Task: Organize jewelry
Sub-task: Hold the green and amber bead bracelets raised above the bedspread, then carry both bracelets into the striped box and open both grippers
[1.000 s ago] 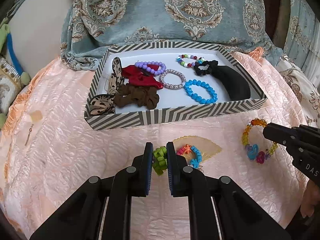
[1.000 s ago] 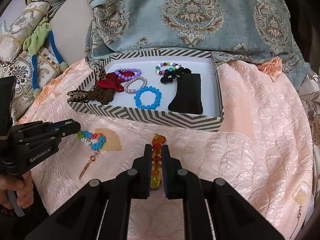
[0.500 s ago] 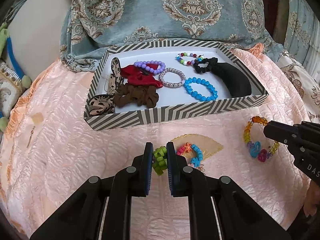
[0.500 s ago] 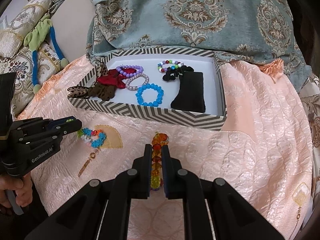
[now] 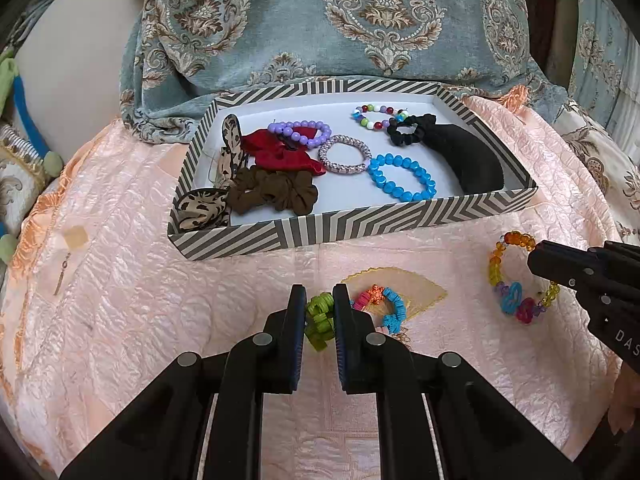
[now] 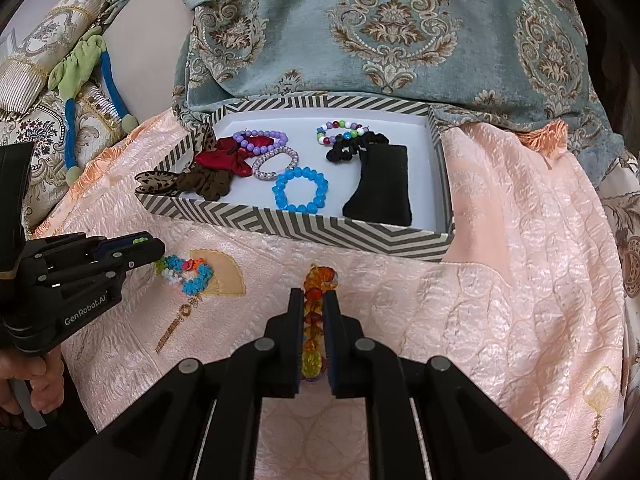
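Jewelry is seen in the left wrist view partly gathered in a shallow box with a grey-and-white chevron rim (image 5: 360, 227), set on a peach quilted bedspread (image 5: 120, 300). Inside it lie a blue bead bracelet (image 5: 402, 177), a purple bead bracelet (image 5: 300, 133), a brown fabric scrunchie (image 5: 276, 192) and a black scrunchie (image 5: 408, 130). The left gripper (image 5: 319, 312) is closed on a multicoloured coil bracelet (image 5: 380, 308) by its green section, in front of the box. To the right, an amber and rainbow bead bracelet (image 5: 508, 276) is pinched by the right gripper (image 5: 536, 258).

In the right wrist view, the right gripper (image 6: 313, 312) is clamped on the amber and rainbow bead bracelet (image 6: 316, 280), edge-on between the fingers, near the box front. At the left, the left gripper (image 6: 158, 252) is seen holding the coil bracelet (image 6: 188, 274).
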Tool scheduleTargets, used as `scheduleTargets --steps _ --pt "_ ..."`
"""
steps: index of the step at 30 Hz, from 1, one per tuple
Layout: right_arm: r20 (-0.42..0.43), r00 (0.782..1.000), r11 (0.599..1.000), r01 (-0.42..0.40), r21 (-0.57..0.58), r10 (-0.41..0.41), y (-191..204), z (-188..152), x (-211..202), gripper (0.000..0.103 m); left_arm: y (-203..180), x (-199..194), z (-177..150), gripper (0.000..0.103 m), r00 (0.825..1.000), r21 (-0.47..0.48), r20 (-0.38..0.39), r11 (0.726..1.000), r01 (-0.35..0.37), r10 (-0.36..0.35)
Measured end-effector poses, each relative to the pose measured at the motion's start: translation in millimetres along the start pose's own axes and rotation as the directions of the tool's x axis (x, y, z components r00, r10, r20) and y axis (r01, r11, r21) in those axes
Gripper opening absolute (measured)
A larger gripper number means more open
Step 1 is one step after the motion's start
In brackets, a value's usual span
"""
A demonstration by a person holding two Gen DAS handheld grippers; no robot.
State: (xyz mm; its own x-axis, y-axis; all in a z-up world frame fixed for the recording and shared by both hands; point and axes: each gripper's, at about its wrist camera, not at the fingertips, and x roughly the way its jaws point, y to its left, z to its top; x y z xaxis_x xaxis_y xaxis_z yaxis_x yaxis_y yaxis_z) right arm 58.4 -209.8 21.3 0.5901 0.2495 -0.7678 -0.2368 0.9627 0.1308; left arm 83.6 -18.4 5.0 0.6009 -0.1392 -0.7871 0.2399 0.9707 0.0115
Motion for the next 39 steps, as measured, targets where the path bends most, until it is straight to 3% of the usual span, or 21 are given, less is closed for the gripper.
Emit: scheduleTargets --steps 33,39 --pt "0.000 1.000 1.000 0.001 -0.009 -0.001 3.1 0.7 -0.3 0.009 0.9 1.7 -0.4 0.000 1.000 0.004 -0.004 1.000 -0.010 0.010" --pt "0.036 0.999 1.000 -0.019 -0.012 0.019 5.4 9.2 -11.8 0.009 1.6 -10.7 7.0 0.000 0.999 -0.013 0.013 0.999 0.036 -0.036"
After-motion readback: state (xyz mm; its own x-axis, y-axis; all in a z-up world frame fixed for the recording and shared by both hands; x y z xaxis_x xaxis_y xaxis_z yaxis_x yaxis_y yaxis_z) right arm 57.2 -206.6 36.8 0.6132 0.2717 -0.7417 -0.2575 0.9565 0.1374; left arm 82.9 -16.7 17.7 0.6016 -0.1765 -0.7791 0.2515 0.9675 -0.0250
